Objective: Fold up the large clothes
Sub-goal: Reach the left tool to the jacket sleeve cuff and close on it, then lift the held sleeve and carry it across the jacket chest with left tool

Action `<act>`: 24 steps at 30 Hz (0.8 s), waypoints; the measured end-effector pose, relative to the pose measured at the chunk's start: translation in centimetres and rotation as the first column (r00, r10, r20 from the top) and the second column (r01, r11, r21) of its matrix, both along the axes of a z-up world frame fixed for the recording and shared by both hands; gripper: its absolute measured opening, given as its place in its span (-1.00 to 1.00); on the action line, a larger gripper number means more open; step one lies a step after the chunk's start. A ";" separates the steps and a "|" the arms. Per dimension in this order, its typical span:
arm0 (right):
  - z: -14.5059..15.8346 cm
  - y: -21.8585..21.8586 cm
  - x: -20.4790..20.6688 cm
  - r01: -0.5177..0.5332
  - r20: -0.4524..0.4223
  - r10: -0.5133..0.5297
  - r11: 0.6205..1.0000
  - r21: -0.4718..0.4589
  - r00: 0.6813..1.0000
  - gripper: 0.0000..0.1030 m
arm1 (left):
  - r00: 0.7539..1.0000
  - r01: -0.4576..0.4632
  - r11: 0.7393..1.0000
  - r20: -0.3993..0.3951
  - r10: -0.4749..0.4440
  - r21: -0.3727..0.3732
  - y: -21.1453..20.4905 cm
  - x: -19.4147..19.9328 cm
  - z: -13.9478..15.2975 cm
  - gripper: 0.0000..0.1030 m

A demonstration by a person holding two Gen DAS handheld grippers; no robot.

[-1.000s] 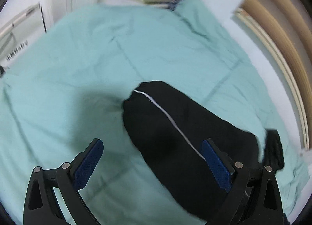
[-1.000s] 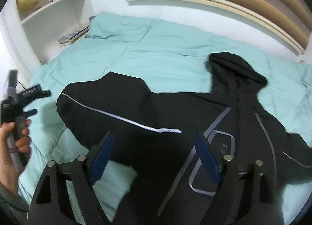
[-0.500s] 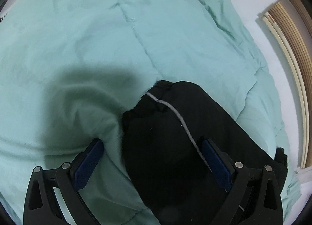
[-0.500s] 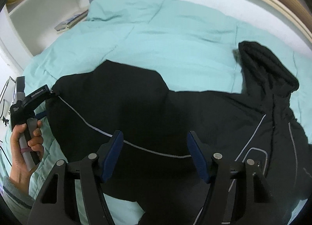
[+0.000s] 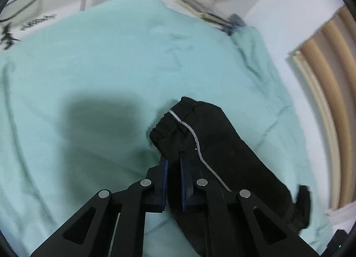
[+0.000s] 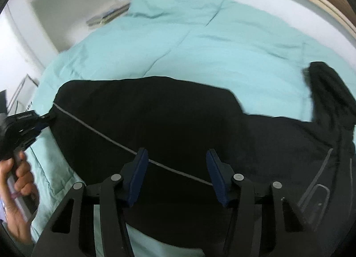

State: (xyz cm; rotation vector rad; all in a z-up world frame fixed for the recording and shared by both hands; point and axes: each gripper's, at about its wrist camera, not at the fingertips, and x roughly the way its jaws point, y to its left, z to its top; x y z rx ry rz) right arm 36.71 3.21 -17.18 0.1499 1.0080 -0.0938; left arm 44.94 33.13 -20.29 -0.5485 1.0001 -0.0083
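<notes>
**Left claw pinches the sleeve cuff while the right claw hangs spread over the jacket**

The left wrist view shows what the other cannot: the left claw [image 5: 173,159] is clenched on the cuff of a sleeve [image 5: 213,145], its blue pads [image 5: 165,181] pressed on the gathered black cloth beside a thin pale stripe [image 5: 195,139]. From here only that sleeve and a dark scrap near the lower right edge show.

The right wrist view takes in far more of the black jacket [image 6: 173,123], which lies spread across the green blanket [image 6: 200,41] on the bed, its hood [image 6: 331,92] flopped toward the right and a grey outlined pocket [image 6: 316,196] at the lower right. The right claw [image 6: 176,163] is released, its pads wide apart above the sleeve's stripe, gripping nothing. At the left edge of this view, the person's left hand [image 6: 17,176] grips the other tool's handle, whose tip meets the sleeve end.

Around the bed stand a white shelf [image 6: 73,12] with a stack of books [image 6: 106,16] and a curved wooden headboard [image 5: 329,92]. A dark shadow [image 5: 106,119] falls on the blanket left of the cuff.
</notes>
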 end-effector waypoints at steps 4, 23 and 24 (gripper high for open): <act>-6.8 1.5 2.4 -0.040 -0.168 0.035 0.999 -0.025 0.985 0.11 | 0.999 0.024 1.000 -0.027 -0.024 0.001 0.4 -0.3 -1.5 -0.84; -0.3 -3.4 -4.4 0.054 -0.088 -0.046 0.995 0.085 0.995 0.11 | 0.980 0.146 0.974 0.110 -0.166 0.175 -4.3 -2.6 5.3 -0.84; 0.0 -3.5 -4.9 0.056 -0.088 -0.048 0.995 0.084 0.995 0.11 | 0.989 0.110 0.978 0.082 -0.126 0.178 -3.5 -2.1 4.2 -0.72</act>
